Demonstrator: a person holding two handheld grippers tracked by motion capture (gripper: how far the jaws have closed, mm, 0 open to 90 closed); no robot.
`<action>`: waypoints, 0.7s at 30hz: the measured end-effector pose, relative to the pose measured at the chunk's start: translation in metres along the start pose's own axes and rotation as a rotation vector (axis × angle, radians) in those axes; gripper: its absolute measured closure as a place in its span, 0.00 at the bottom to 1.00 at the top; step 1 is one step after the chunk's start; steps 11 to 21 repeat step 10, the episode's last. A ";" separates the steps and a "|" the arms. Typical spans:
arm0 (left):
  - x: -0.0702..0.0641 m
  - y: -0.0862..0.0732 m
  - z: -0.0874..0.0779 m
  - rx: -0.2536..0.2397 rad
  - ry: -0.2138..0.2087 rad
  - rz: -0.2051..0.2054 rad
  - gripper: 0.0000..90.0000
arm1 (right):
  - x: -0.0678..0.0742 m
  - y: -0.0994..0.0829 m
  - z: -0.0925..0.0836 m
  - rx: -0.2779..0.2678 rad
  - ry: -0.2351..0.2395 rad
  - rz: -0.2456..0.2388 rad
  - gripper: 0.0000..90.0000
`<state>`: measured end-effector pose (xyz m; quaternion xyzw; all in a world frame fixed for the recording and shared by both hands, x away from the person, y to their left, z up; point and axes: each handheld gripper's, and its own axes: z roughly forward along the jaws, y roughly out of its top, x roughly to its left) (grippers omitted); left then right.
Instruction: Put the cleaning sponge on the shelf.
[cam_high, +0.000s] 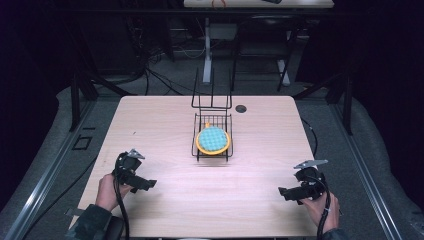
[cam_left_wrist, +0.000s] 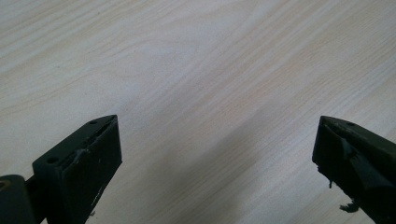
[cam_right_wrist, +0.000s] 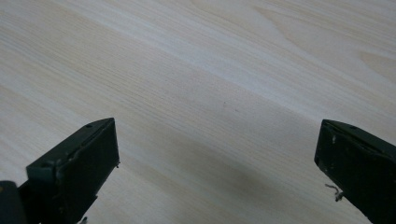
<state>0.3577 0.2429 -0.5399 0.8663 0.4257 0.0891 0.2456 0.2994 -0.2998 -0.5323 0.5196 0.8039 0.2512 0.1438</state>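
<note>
High view: two hand-held grippers are seen low over the near part of a pale wooden table (cam_high: 165, 210), one at each near corner, with bare wood between them. The left gripper (cam_high: 145, 184) is held in the person's left hand (cam_high: 107, 192), its black jaws turned inward toward the middle of the table, a cable trailing back along the sleeve (cam_high: 90, 220). The right gripper (cam_high: 286, 193) is held in the right hand (cam_high: 320, 207), its jaws likewise turned inward, so that the two tools are pointed roughly at each other and are kept well apart.

Both tools are released. In the left gripper view, the left gripper (cam_left_wrist: 217, 154) is shown with its jaws spread wide, only wood grain and a soft shadow lying between them. In the right gripper view, the right gripper (cam_right_wrist: 217, 154) is shown the same way, jaws parted wide over bare table, nothing gripped.

Farther ahead of both tools, and roughly midway between them, a black wire rack (cam_high: 200, 148) is set on the table. A round plate (cam_high: 213, 140) with an orange rim and a blue-green checked face is held in it, tilted back toward the far side. The plate is touched by neither tool. Beyond the rack, upright wire prongs (cam_high: 212, 92) are seen rising from its far end, and just beside them a dark round hole (cam_high: 241, 108) is set in the tabletop. Past the far edge, cables and table legs are seen in shadow.
</note>
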 end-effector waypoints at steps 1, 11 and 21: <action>0.000 0.000 0.000 0.000 0.002 0.001 0.01 | 0.000 0.000 -0.001 -0.004 -0.008 -0.012 0.00; 0.000 0.000 0.001 0.000 0.006 -0.004 0.01 | -0.001 0.000 0.000 0.001 -0.013 -0.018 0.00; 0.000 0.000 0.001 0.000 0.006 -0.004 0.01 | -0.001 0.000 0.000 0.001 -0.013 -0.018 0.00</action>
